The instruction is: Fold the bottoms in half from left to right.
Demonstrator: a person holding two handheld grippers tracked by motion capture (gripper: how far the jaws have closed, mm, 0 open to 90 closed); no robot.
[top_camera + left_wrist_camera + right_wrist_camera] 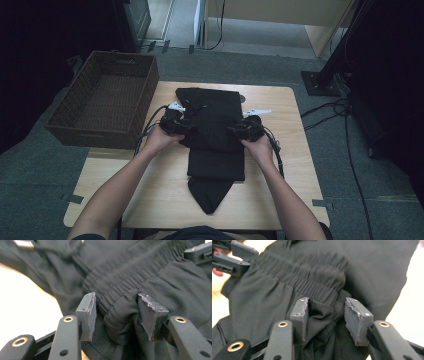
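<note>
Black folded trousers on the wooden table, from near the far edge down the middle toward the near edge. Left gripper at the garment's left side, jaws apart, a fold of cloth by the elastic waistband loose between the pads. Right gripper at the right side, likewise spread, cloth bunched between but not pinched. Wicker basket overhanging the far left corner.
</note>
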